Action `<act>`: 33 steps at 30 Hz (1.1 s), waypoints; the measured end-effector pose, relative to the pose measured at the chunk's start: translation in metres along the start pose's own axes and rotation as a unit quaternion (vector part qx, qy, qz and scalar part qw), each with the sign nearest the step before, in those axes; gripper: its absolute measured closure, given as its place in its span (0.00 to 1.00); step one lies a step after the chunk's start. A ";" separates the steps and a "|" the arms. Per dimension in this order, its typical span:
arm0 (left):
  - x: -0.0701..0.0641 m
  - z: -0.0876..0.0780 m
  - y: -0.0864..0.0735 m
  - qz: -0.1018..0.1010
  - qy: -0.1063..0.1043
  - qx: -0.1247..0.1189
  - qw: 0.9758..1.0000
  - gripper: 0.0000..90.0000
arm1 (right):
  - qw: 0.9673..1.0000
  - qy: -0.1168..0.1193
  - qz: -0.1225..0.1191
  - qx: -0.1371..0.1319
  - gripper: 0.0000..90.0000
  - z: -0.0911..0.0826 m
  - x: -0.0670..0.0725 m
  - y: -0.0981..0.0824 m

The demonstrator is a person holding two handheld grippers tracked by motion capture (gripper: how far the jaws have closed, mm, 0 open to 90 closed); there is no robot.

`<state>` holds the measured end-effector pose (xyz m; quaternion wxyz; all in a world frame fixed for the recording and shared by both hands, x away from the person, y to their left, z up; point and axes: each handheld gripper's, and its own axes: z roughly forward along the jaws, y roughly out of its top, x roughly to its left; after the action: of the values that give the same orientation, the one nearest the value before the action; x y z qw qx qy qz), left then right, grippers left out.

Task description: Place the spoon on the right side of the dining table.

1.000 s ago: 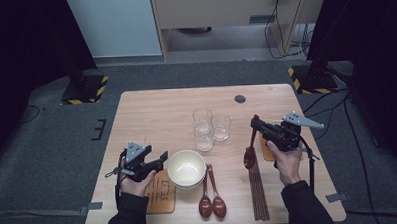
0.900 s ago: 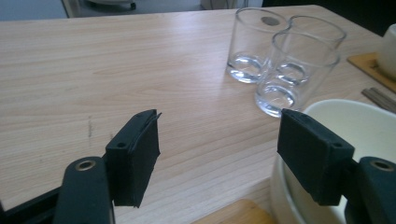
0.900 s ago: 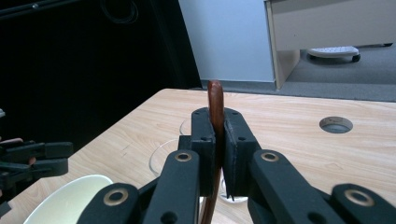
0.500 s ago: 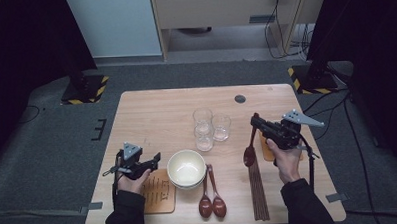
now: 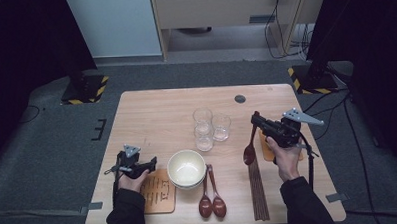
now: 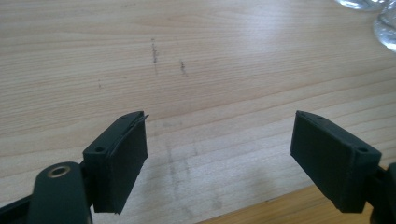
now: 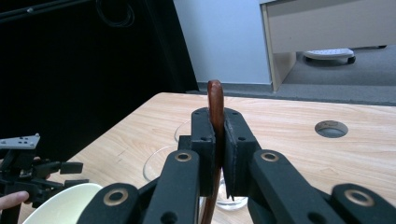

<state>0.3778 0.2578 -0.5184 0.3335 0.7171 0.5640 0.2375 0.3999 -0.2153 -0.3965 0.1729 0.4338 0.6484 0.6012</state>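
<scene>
Two grippers | right gripper [image 7: 217,154] clamps spoon [image 5: 249,149] handle | left gripper [image 6: 219,158] apart, just opening, seemingly empty

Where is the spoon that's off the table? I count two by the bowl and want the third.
In the high view it hangs bowl-down from the right gripper, shut on the spoon, right of the glasses, above the chopsticks.
</scene>
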 end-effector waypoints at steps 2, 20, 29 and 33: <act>0.002 0.003 -0.002 0.000 0.003 0.007 1.000 0.20 | 1.000 -0.003 0.000 -0.004 0.94 0.000 -0.001 0.002; 0.012 0.013 -0.010 -0.002 0.032 0.022 0.999 0.15 | 1.000 -0.020 0.004 -0.022 0.94 0.000 -0.008 0.013; 0.012 0.014 -0.011 -0.004 0.038 0.024 0.999 0.09 | 0.999 -0.028 0.009 -0.029 0.94 -0.002 -0.013 0.016; 0.012 0.015 -0.011 -0.005 0.040 0.030 0.999 0.03 | 0.999 -0.033 0.015 -0.033 0.94 -0.004 -0.016 0.017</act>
<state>0.3844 0.2675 -0.5366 0.2904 0.7137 0.5875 0.2472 0.4127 -0.2320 -0.3844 0.1991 0.4571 0.6156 0.6103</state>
